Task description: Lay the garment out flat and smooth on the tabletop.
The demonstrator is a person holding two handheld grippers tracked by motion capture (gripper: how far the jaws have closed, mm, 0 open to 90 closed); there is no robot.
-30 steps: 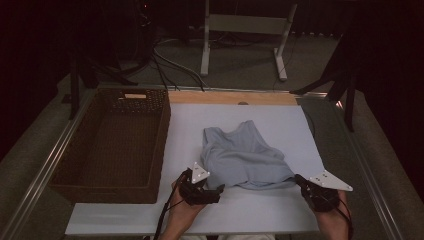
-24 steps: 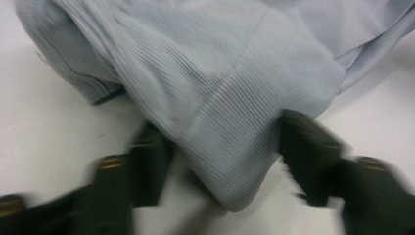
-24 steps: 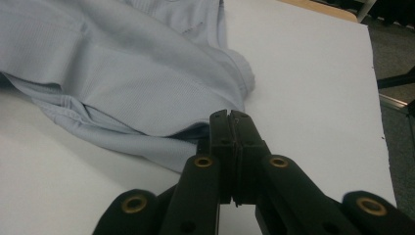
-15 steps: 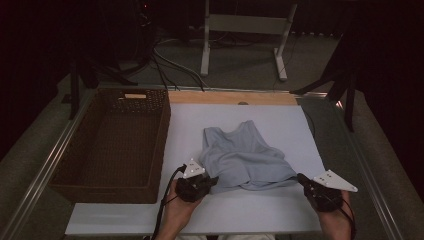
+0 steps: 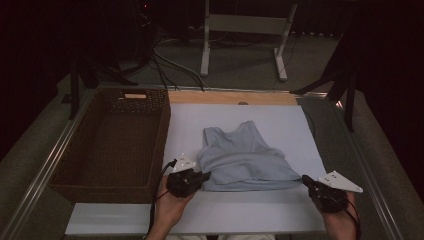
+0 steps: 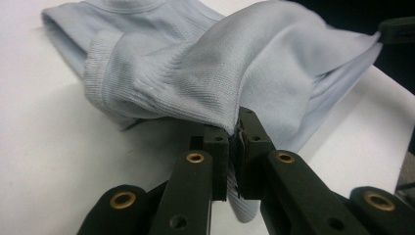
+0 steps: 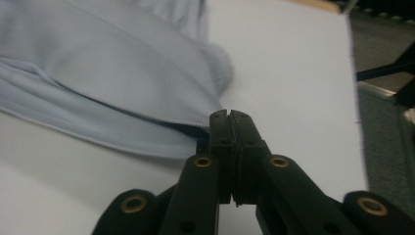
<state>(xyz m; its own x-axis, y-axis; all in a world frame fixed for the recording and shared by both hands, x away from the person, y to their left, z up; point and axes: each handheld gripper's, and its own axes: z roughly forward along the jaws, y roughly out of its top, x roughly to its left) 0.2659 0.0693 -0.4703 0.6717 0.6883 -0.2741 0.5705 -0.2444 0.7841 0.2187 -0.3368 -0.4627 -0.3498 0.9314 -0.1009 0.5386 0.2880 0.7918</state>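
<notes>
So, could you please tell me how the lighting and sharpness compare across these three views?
High view: dim, with dark surroundings; the light blue tank top stays legible. Left gripper view: brighter, knit sharp at the left gripper. Right gripper view: fabric soft and blurred beyond the right gripper.

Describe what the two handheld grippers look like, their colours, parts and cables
Both the left gripper and the right gripper are black, each with two flat jaws on linkage arms pinned by brass-coloured rivets, seen close in the gripper views. Each carries a pale grey three-cornered plate on top, marked with small dark dots. A black cable trails from each back toward the person. The forearms are bare, with no sleeves in view.
</notes>
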